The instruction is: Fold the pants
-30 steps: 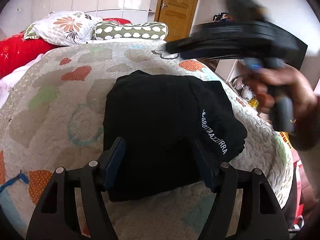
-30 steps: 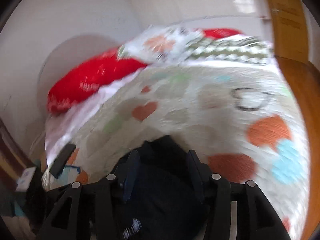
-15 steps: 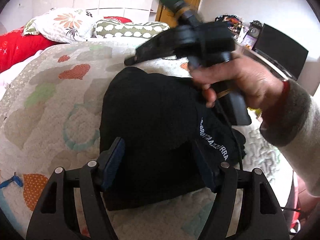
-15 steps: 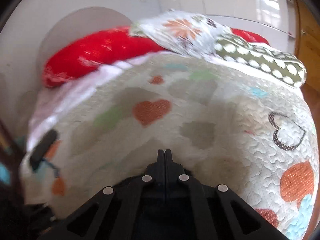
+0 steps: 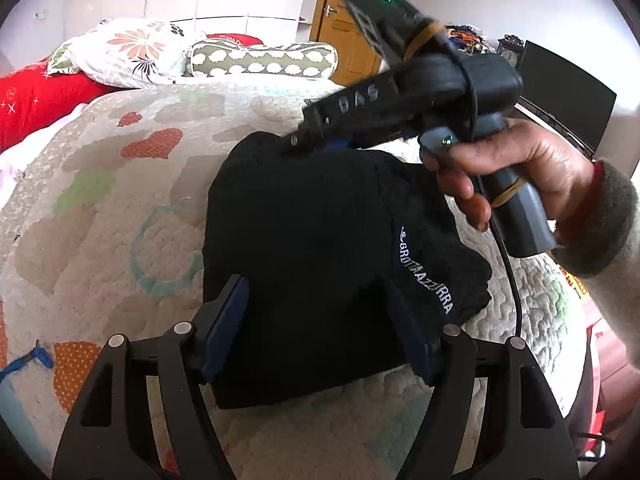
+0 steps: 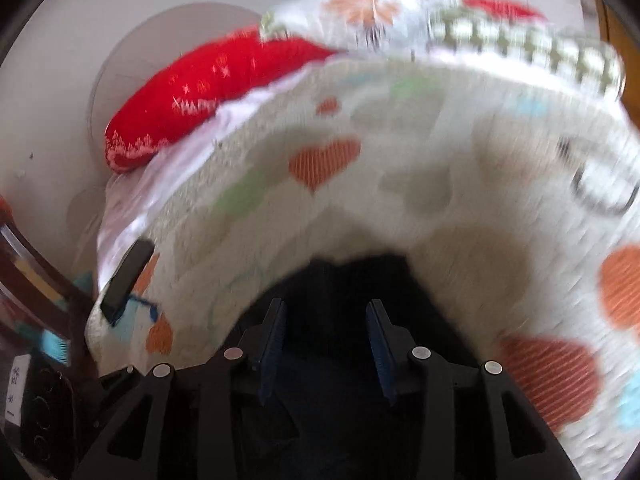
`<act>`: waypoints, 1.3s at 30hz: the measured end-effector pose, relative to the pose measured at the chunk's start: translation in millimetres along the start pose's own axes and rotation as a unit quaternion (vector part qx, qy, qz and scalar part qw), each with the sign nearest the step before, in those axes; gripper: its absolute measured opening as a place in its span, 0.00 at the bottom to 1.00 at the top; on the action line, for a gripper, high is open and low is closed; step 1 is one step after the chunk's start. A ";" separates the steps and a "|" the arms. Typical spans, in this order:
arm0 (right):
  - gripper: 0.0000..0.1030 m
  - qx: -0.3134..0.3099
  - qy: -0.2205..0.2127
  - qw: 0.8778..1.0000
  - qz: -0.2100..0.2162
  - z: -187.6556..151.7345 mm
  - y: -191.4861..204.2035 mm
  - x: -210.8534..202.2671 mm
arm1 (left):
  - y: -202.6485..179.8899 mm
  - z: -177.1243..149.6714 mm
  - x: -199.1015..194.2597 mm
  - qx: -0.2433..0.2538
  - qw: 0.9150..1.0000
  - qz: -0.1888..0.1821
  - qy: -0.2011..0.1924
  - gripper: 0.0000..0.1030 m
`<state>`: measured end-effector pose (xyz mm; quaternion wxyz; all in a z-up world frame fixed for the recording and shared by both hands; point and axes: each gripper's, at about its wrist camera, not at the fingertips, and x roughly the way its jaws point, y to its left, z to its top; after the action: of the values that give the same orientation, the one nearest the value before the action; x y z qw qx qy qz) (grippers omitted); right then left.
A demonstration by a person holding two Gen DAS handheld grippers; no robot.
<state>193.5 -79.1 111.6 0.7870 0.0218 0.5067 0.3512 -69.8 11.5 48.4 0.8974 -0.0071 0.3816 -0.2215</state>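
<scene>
Black folded pants [image 5: 312, 232] with white lettering lie on a heart-patterned quilt [image 5: 120, 208]. My left gripper [image 5: 320, 312] stands open at the bundle's near end, its blue pads on either side of the cloth and not pressing it. A hand holds my right gripper [image 5: 304, 142] at the upper right, with its tips down at the far edge of the pants. In the blurred right wrist view that gripper [image 6: 326, 320] has its jaws opening. The black pants [image 6: 360, 276] lie under and between the pads, which do not pinch them.
A red pillow [image 5: 36, 100], a floral pillow [image 5: 128, 52] and a spotted bolster [image 5: 264, 60] line the head of the bed. A wooden door [image 5: 356, 20] and a dark screen [image 5: 568, 108] stand behind. The bed drops off at the right. A dark flat object [image 6: 128, 276] lies near the bed's left edge.
The right gripper came down from the upper right to the far edge of the pants. Its jaws were shut half a second ago and now stand apart. The left gripper kept still.
</scene>
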 end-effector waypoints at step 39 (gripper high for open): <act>0.10 0.060 -0.150 0.977 -0.137 -143.8 42.5 -116.1 | 18.0 39.2 28.6 -0.048 0.996 0.060 0.036 0.78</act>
<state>26.2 -160.1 149.2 0.8920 0.0520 0.4012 0.2018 -18.3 10.1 53.4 0.8934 -0.0197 0.4235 -0.1488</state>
